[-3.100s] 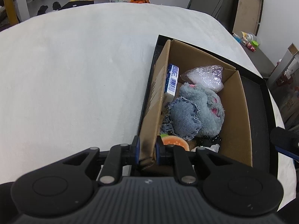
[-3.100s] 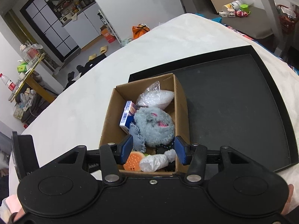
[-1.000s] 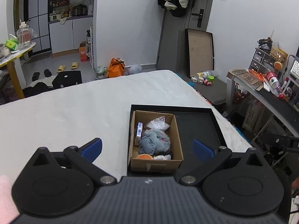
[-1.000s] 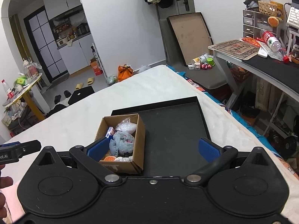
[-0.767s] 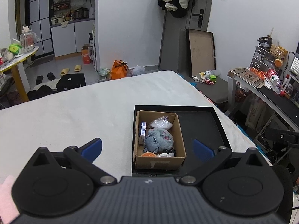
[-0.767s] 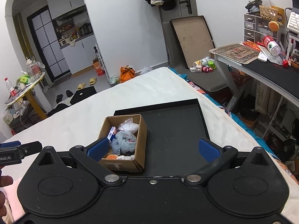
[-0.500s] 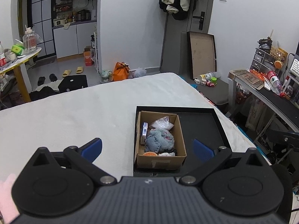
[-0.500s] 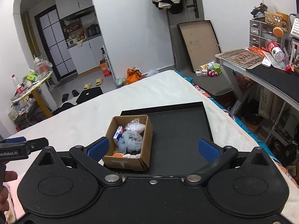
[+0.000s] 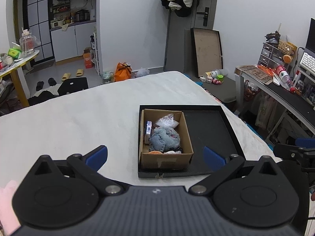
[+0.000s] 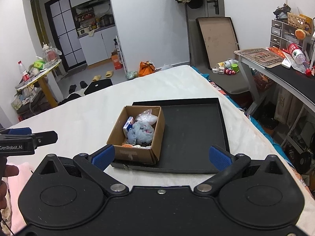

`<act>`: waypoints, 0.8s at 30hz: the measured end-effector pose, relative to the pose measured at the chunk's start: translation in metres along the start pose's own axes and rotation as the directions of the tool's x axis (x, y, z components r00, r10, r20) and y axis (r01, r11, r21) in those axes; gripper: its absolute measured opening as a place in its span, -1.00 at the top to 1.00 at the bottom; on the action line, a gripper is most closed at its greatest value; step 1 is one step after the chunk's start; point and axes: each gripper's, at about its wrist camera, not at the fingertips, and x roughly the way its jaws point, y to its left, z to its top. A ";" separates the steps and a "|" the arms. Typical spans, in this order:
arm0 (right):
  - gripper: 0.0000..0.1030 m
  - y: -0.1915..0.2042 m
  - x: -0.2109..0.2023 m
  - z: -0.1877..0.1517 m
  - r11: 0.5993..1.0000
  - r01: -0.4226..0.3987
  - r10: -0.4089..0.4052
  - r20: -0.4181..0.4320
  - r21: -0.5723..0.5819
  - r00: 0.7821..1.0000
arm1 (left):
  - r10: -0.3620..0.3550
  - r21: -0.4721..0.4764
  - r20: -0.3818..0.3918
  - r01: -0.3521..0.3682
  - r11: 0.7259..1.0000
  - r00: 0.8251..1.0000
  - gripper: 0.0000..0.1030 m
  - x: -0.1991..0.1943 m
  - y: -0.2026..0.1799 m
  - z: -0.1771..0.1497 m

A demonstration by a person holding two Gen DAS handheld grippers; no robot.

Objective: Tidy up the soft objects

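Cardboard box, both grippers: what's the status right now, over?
Left gripper open, empty. Right gripper open, empty. Cardboard box on black tray, soft grey toy inside. Nothing in the way.

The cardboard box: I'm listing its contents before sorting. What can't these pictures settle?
- Left wrist view: the cardboard box near wall hides the bottom items; the orange thing is only a sliver.
- Right wrist view: the grey plush covers whatever lies beneath.
- Blue carton: print too small to read.

A cardboard box [image 9: 167,160] is sitting in a black tray [image 9: 208,129] on a white bed [image 9: 78,118]. The left gripper [image 9: 155,155] is hovering spread wide, holding nothing
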 end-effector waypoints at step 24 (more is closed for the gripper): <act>-1.00 -0.005 -0.007 0.010 0.999 0.015 -0.016 0.024 0.036 1.000 | -0.008 -0.015 0.015 0.008 1.000 1.000 -0.99 0.000 0.001 0.009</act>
